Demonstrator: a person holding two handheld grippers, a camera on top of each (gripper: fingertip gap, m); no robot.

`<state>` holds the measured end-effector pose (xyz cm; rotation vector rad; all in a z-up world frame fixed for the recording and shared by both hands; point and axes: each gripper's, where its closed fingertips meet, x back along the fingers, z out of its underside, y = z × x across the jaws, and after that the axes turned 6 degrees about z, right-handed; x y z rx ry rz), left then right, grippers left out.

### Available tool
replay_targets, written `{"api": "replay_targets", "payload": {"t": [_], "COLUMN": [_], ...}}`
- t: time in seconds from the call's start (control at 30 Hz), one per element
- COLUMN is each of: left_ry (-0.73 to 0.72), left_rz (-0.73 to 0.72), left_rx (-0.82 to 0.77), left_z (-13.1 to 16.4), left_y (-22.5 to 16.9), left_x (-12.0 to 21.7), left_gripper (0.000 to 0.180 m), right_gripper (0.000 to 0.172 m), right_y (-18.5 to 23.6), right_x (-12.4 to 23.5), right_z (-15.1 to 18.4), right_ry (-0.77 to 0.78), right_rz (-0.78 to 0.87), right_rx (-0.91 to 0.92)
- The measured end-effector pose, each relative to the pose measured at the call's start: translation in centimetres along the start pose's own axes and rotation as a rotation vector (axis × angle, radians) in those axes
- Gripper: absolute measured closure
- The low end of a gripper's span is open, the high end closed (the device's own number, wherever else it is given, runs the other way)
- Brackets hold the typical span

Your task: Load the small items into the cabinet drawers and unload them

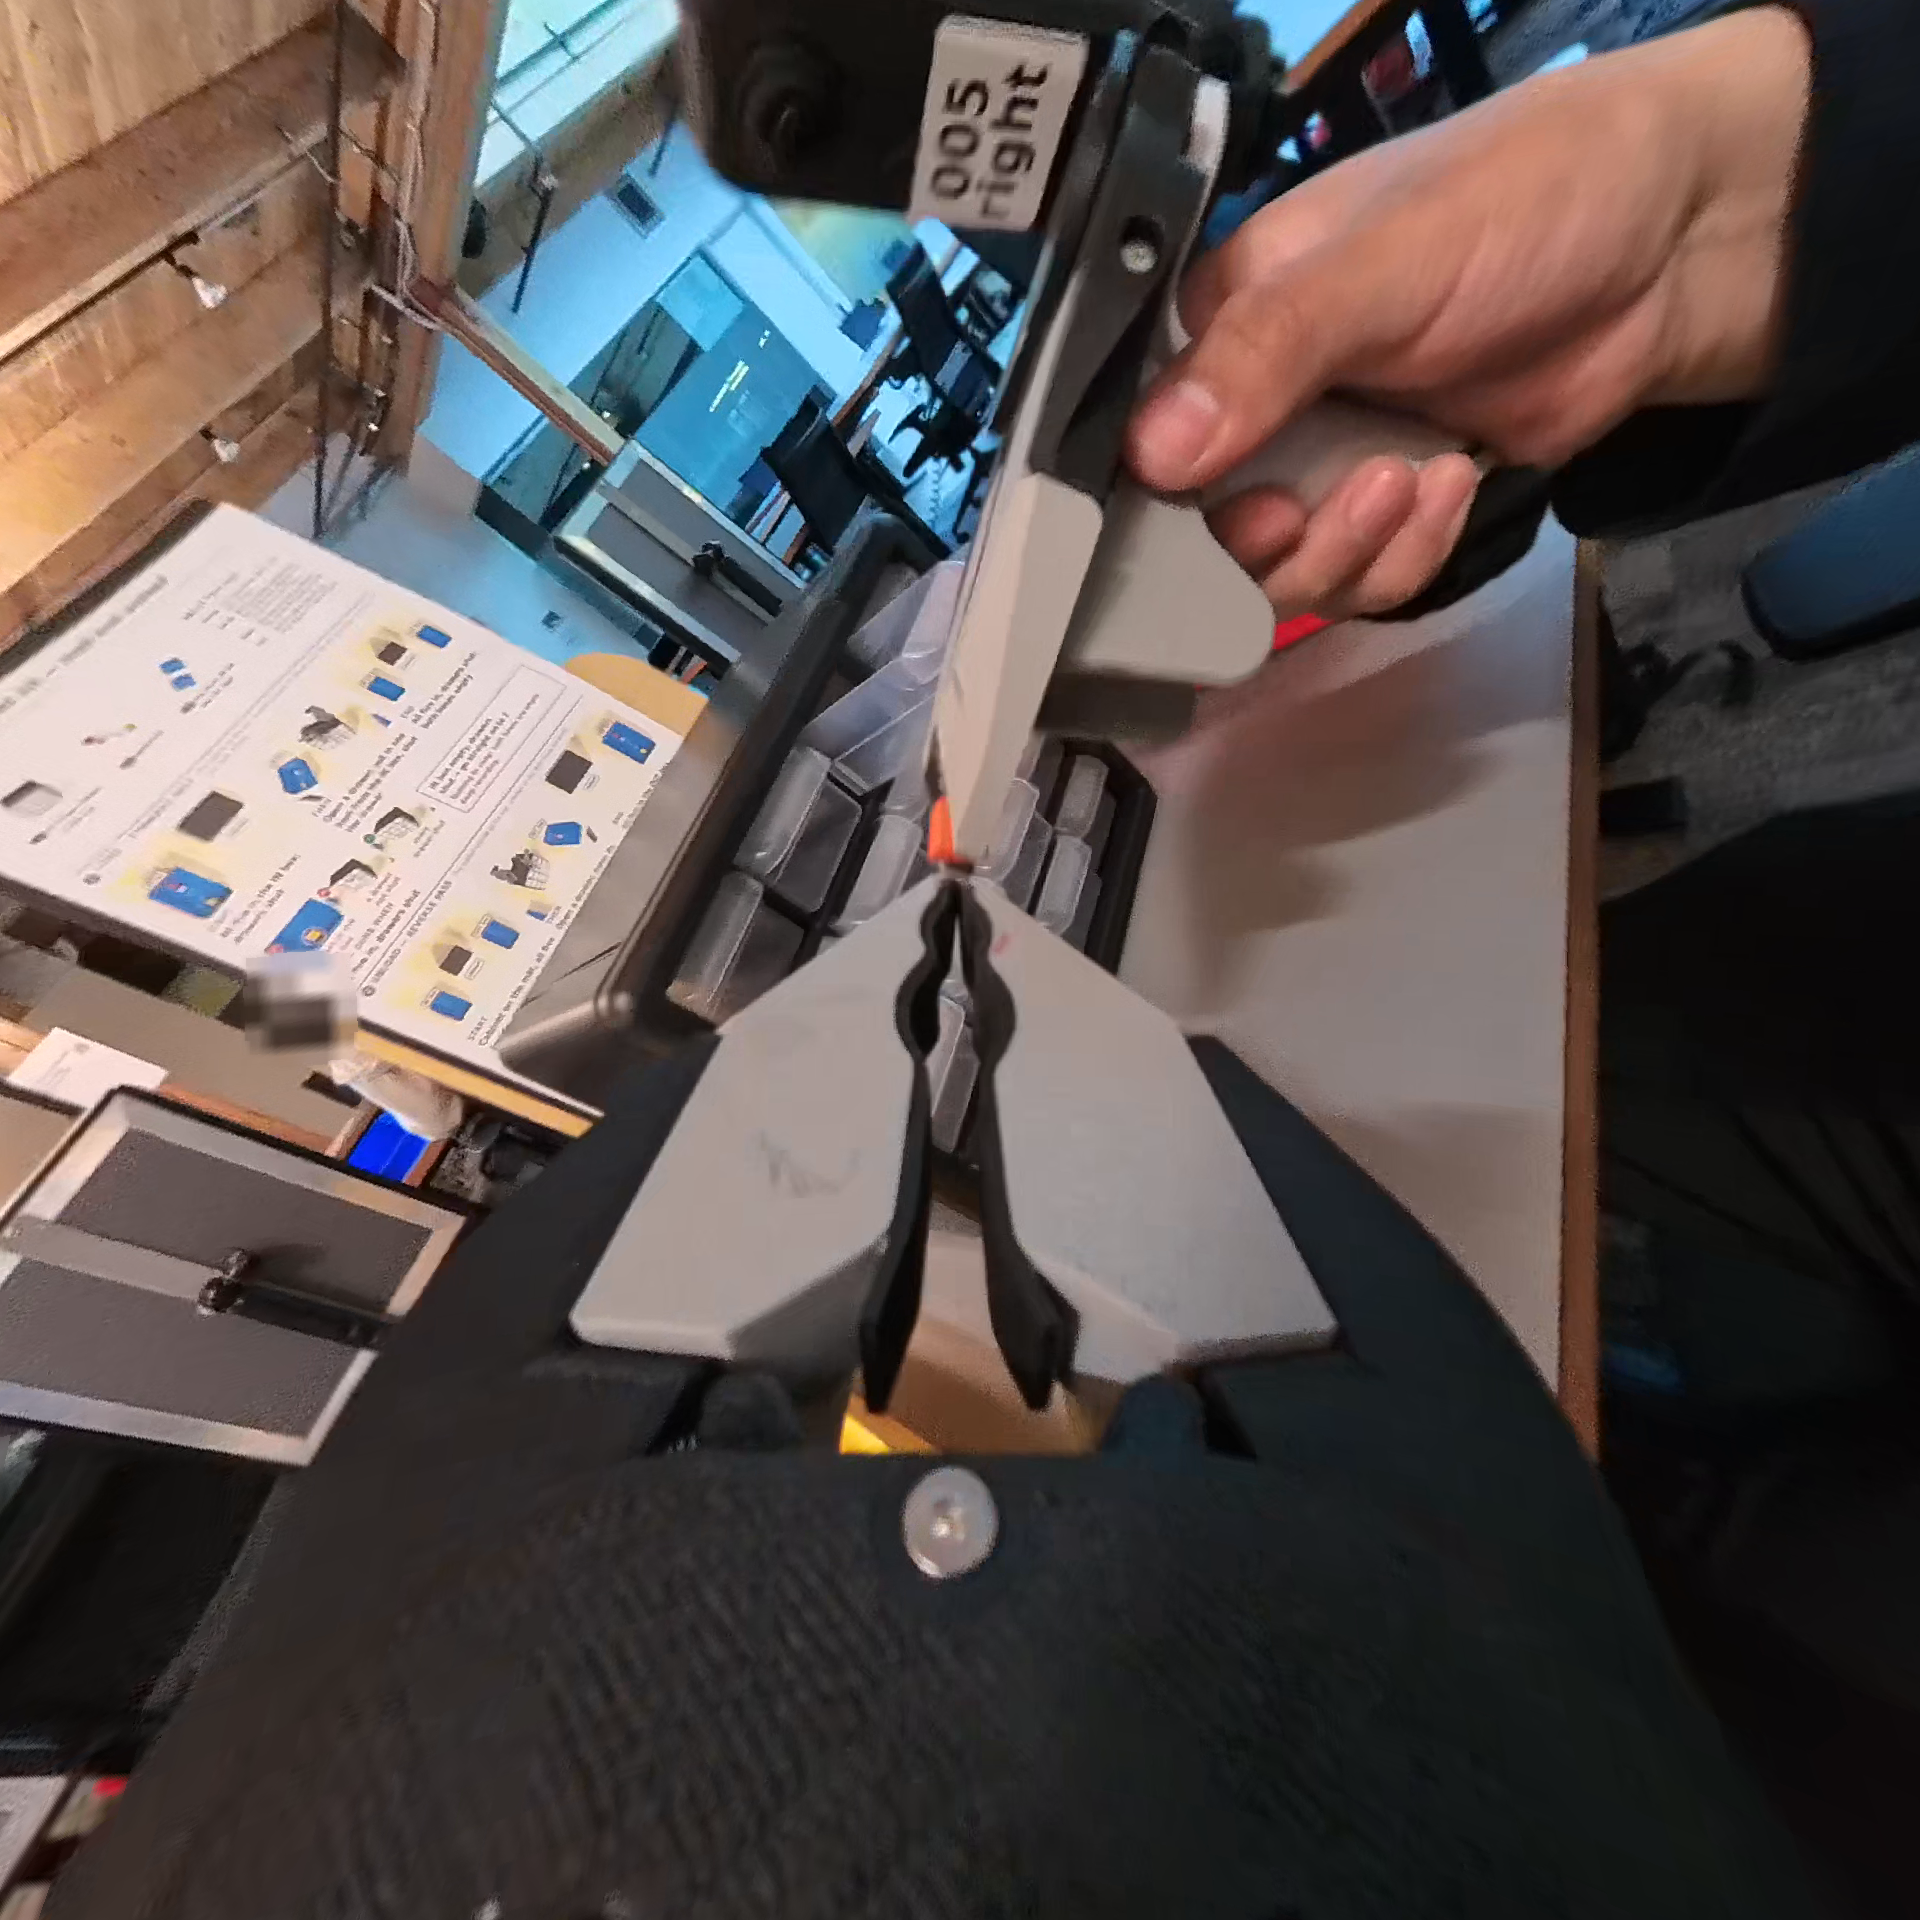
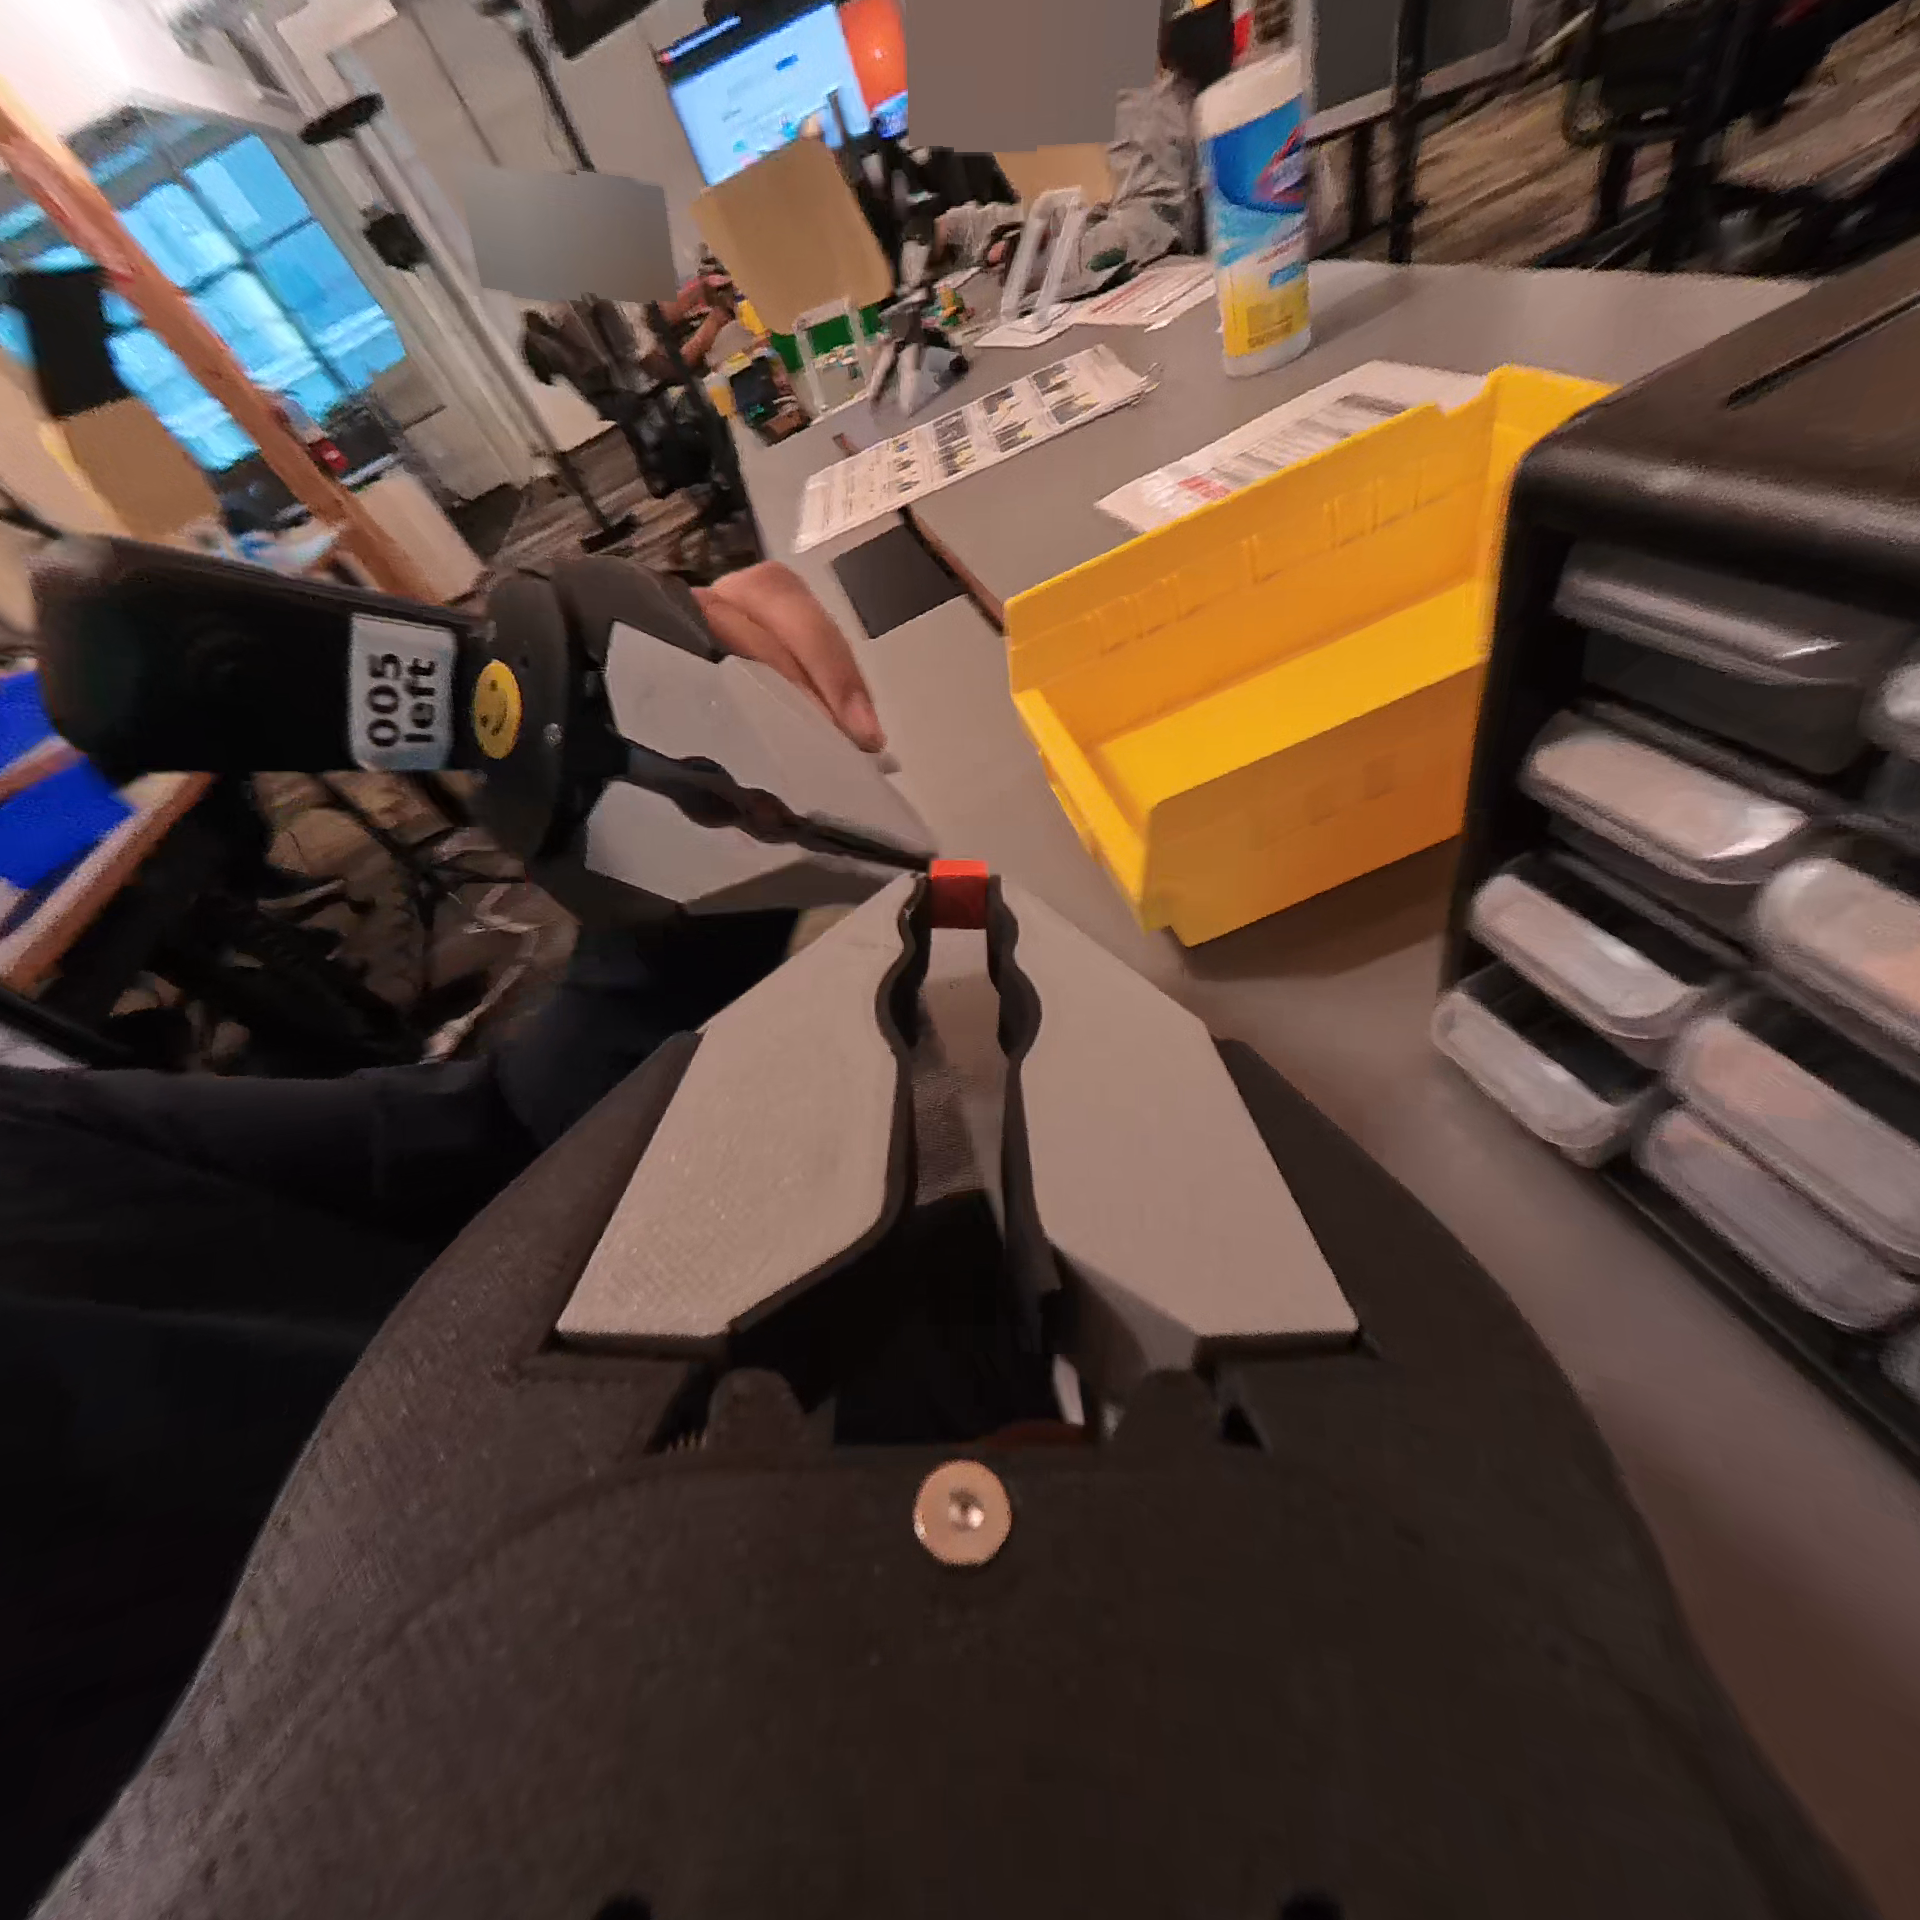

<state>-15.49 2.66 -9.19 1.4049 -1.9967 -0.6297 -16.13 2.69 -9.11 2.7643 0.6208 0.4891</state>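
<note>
Progress looks early or mid-cycle: the right gripper (image 2: 958,902) has its jaws closed on a small red cube (image 2: 957,896), held above the bench (image 2: 1351,1039) just left of the cabinet (image 2: 1704,831), whose drawers appear closed. The left gripper (image 1: 951,896), jaws closed and seemingly holding nothing, meets the cube tip to tip.

One small red cube (image 2: 957,900), one yellow plastic bin (image 2: 1278,727), one black drawer cabinet (image 2: 1714,831) — two grey-fingered grippers, one white wipes canister (image 2: 1252,208).
</note>
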Motion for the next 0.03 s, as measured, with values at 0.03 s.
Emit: {"api": "replay_targets", "payload": {"t": [0.03], "left_ry": [-0.003], "left_rz": [-0.012], "left_rx": [0.012], "left_z": [0.07], "left_y": [0.32], "left_x": [0.22], "left_gripper": [0.18], "right_gripper": [0.165], "right_y": [-0.68], "right_x": [0.76], "right_z": [-0.51], "right_ry": [-0.017], "right_rz": [0.049], "right_rx": [0.025]}}
